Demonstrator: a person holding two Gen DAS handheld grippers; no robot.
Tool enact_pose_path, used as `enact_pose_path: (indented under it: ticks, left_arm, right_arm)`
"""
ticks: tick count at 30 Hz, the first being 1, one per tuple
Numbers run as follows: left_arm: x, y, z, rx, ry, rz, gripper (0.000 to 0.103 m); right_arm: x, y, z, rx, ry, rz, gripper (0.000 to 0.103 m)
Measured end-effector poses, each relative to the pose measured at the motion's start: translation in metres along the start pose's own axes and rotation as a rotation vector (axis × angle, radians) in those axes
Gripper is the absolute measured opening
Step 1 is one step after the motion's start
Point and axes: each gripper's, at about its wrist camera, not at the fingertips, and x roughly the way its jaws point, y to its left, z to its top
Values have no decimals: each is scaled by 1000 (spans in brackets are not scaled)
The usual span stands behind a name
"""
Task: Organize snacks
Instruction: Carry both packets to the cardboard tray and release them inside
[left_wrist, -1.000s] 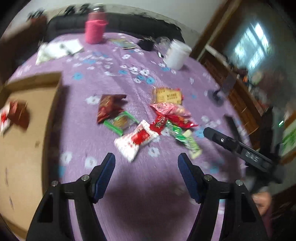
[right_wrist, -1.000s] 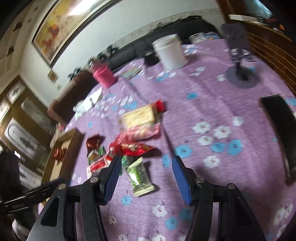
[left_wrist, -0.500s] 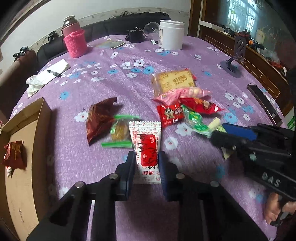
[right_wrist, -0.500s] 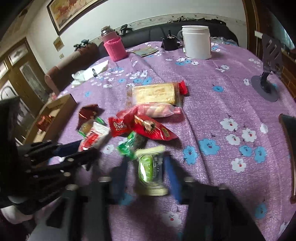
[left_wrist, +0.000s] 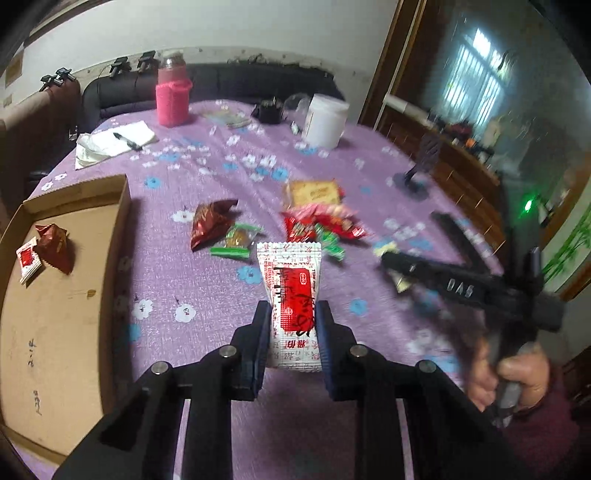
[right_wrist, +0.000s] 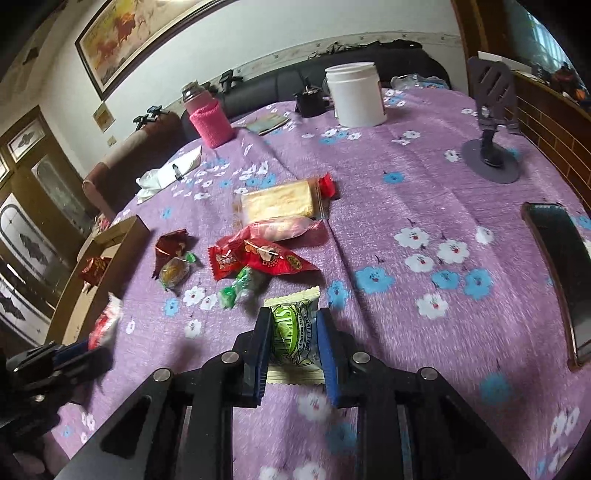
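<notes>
My left gripper (left_wrist: 291, 314) is shut on a white and red snack packet (left_wrist: 290, 280) and holds it above the purple tablecloth. My right gripper (right_wrist: 291, 321) is shut on a green and cream snack packet (right_wrist: 291, 332) just above the cloth. Several loose snacks lie mid-table: a dark red bag (left_wrist: 210, 221), a green-ended sweet (left_wrist: 236, 240), red packets (right_wrist: 266, 256), a pink packet (right_wrist: 288, 227) and a biscuit pack (right_wrist: 280, 199). A cardboard box (left_wrist: 55, 314) at the left holds a dark red bag (left_wrist: 55, 247) and a white and red packet (left_wrist: 27, 258).
A pink-sleeved bottle (left_wrist: 171, 98), a white jar (left_wrist: 325, 120), paper with a pen (left_wrist: 114, 142) and a small black object (right_wrist: 308, 103) stand at the far side. A phone stand (right_wrist: 491, 147) and a dark phone (right_wrist: 557, 266) are at the right.
Both grippers went from open to shut on their packets. The left one has lifted the white and red packet off the cloth. The right one has closed on the green packet.
</notes>
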Motion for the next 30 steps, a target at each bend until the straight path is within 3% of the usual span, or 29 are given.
enact_pose_path:
  ticks: [9,18,24,30]
  left_arm:
    - [-60,27,-5,-58,-85,-44,23]
    - [-115,117,9,-152,-139,112,24]
    - [-117,186,25,-229,-110,250,24]
    - [-77,241,22,-330,-31,258,24]
  right_arm:
    - [-51,41,-12,-46,-28,35,26]
    - [-77,114,20,-135,-36,113,26]
    - [-39,181,46,-147,34,240,27]
    - [40,251,46,-159,189,315,27]
